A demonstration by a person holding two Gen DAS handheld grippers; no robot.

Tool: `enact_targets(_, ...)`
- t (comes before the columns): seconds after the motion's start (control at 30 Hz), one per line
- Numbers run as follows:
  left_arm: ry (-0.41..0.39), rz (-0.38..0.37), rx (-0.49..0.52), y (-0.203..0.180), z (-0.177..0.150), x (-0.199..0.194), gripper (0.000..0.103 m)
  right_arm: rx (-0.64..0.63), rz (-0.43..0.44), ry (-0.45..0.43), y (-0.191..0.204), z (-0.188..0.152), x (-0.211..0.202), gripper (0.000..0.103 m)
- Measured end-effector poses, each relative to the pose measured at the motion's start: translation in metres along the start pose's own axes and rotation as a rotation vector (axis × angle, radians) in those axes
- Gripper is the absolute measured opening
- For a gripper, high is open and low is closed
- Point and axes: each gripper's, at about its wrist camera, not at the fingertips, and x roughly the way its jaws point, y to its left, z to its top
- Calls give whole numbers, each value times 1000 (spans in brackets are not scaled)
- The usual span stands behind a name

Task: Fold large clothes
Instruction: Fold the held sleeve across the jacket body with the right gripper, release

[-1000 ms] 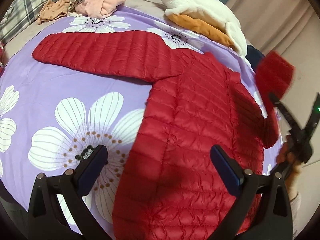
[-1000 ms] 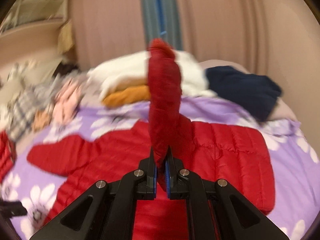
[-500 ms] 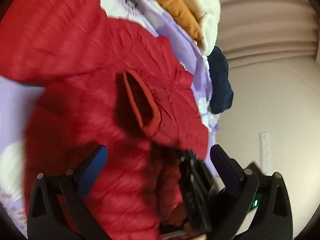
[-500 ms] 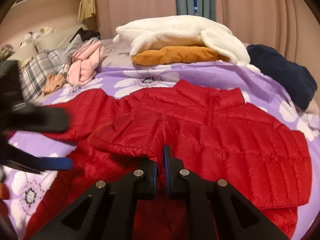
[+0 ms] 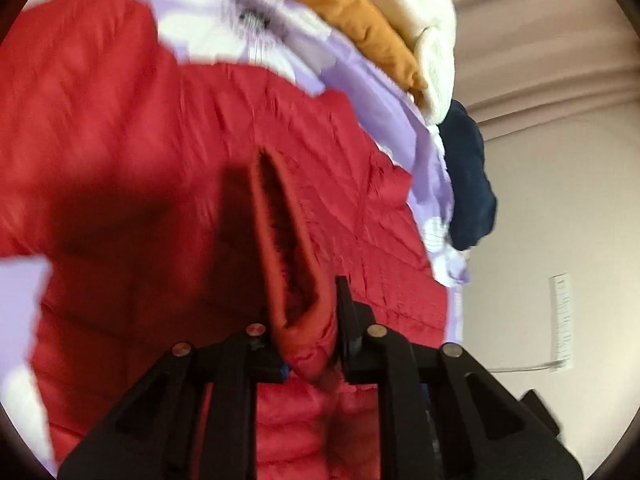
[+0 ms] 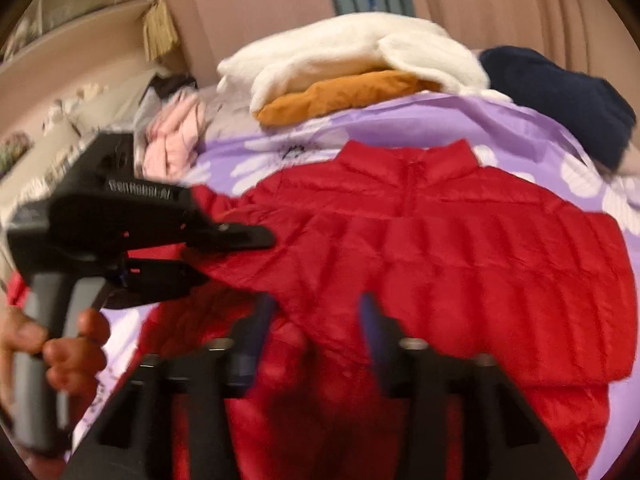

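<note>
1. Left wrist view: my left gripper [image 5: 308, 332] is clenched on the cuff of the red quilted puffer jacket [image 5: 168, 184]. The cuff opening [image 5: 286, 248] gapes upward between the two black fingers [image 5: 350, 320], so I see its dark inside. The rest of the jacket lies spread on the purple bedspread with white flowers [image 5: 256, 20]. At the far right, a cream fleece garment [image 5: 424, 8] lies on top of a mustard-orange garment [image 5: 372, 28], and a navy blue garment [image 5: 468, 196] sits at the bed's right edge. A white wall plate [image 5: 562, 320] shows on the wall to the right.

2. Right wrist view: my right gripper [image 6: 316, 336] is released, its blue-padded fingers [image 6: 372, 336] apart just above the jacket's near part, holding nothing. The jacket [image 6: 460, 264] lies flat, collar toward the far side, its right sleeve folded across the chest. On the left, the left gripper [image 6: 224, 256] pinches the red sleeve end, and the left hand [image 6: 60, 352] grips its grey handle. Beyond the collar sit the cream fleece [image 6: 352, 56] on the mustard-orange garment [image 6: 340, 96], the navy garment [image 6: 568, 96] far right, and a pink garment [image 6: 172, 144] far left. The view is blurred.
</note>
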Motion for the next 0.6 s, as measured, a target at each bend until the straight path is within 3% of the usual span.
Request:
enact_targets(0.07,-24,35,42,-1,3,-5,16,43,-16,-36,-17,3,-13,52)
enact_targets(0.17,-19,109,82,4,3,2,19,117,-126,-93,-51,5,-22,52)
enact_targets(0.23,-12,164,106,13,2,8,23,177,-186,-64,-72,2,-16,52)
enact_targets(0.3,13,204,97,30,0,17,32,243,-251,17,-98,-7,1,52)
enact_targets(0.37,32,207,83,42,-1,20,44,280,-228,72,-112,-17,14,51)
enact_targets(0.47,39,194,63,47,-1,14,54,267,-241,84,-110,-15,17,49)
enact_targets(0.6,-4,129,44,55,-6,-32,72,256,-254,79,-99,-7,7,49)
